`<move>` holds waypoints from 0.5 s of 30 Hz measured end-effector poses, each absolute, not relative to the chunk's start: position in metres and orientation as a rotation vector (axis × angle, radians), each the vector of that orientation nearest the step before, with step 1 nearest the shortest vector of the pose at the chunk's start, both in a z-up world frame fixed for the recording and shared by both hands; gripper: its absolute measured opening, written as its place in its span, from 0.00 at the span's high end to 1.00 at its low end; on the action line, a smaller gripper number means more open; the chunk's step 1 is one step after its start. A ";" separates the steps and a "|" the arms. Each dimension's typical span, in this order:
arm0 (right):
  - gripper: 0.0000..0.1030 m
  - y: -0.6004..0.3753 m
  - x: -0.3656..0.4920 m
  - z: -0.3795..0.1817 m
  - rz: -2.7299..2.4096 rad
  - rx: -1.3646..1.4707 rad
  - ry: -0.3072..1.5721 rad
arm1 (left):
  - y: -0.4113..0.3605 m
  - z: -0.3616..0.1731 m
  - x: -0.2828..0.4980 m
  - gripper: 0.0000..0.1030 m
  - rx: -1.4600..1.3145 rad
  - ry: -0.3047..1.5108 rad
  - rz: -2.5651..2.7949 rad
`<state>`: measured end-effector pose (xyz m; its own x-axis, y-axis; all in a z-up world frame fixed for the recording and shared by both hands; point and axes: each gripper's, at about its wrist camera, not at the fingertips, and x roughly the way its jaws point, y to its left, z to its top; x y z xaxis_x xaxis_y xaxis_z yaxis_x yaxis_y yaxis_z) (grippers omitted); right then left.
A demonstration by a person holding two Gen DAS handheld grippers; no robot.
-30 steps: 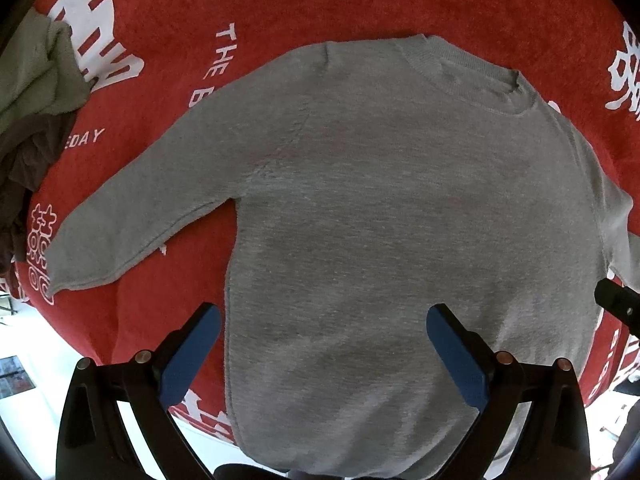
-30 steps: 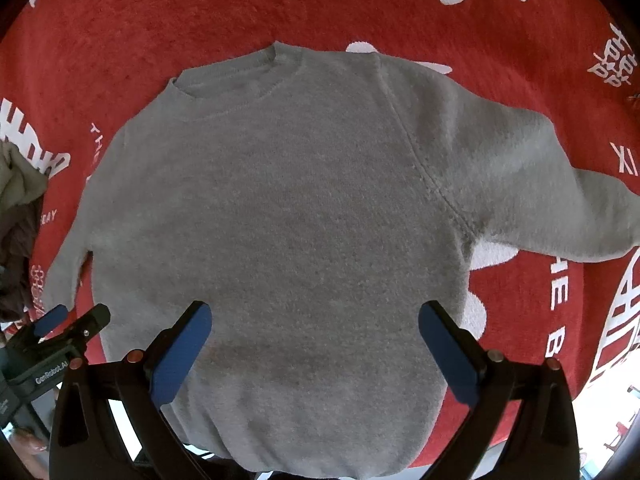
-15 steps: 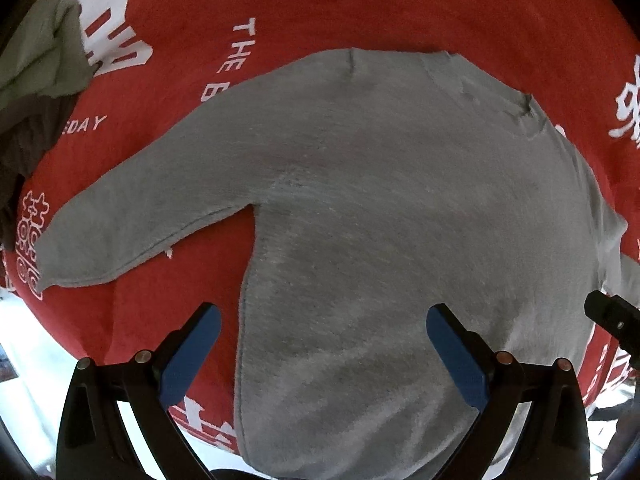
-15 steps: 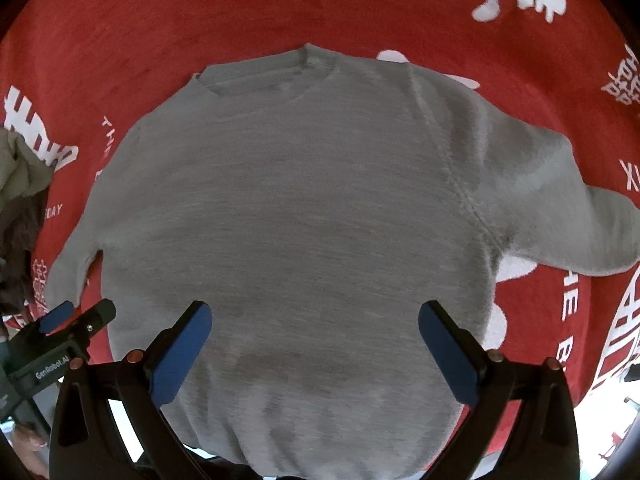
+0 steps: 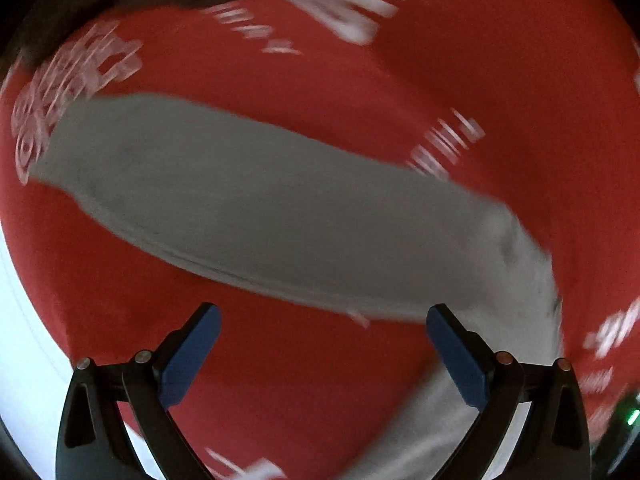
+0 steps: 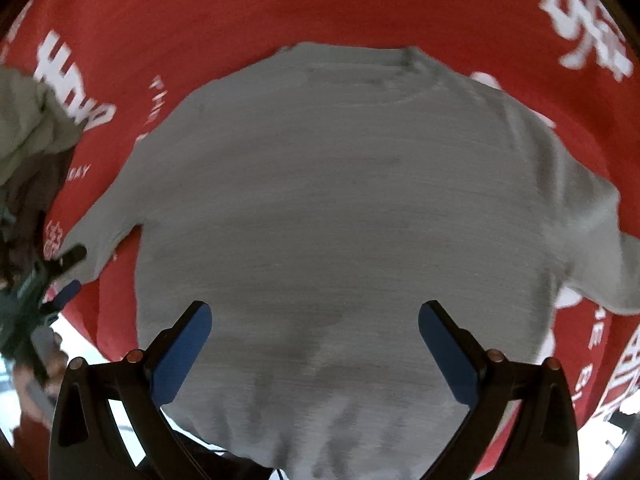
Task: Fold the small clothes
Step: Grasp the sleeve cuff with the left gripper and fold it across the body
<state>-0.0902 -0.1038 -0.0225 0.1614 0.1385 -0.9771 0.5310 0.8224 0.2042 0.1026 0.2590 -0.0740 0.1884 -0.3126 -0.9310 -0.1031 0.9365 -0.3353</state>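
Note:
A small grey sweater (image 6: 340, 216) lies flat on the red printed cloth (image 6: 280, 12), collar at the far side, both sleeves spread out. In the left wrist view its left sleeve (image 5: 248, 204) runs across the frame, blurred by motion. My left gripper (image 5: 320, 344) is open and empty, hovering just in front of that sleeve. It also shows in the right wrist view (image 6: 64, 272), at the sleeve's cuff. My right gripper (image 6: 314, 340) is open and empty above the sweater's lower body.
A pile of other clothes, pale green and dark brown (image 6: 28, 148), lies at the left of the cloth. The cloth's front edge (image 5: 36, 300) drops off to a bright floor. White lettering marks the red cloth.
My left gripper has swung left from the sweater's body to its left sleeve. My right gripper has moved in a little over the sweater. The sweater has not moved.

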 end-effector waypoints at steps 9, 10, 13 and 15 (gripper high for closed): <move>0.00 -0.047 -0.056 -0.044 -0.163 0.510 1.426 | 0.321 -0.121 0.113 0.00 -0.682 1.371 -0.163; 0.00 -0.042 -0.053 -0.045 -0.152 0.506 1.430 | 0.318 -0.121 0.114 0.00 -0.681 1.368 -0.187; 0.00 -0.030 -0.045 -0.045 -0.117 0.491 1.439 | 0.306 -0.119 0.120 0.00 -0.696 1.353 -0.241; 0.00 -0.023 -0.039 -0.044 -0.098 0.472 1.436 | 0.295 -0.117 0.125 0.00 -0.670 1.344 -0.242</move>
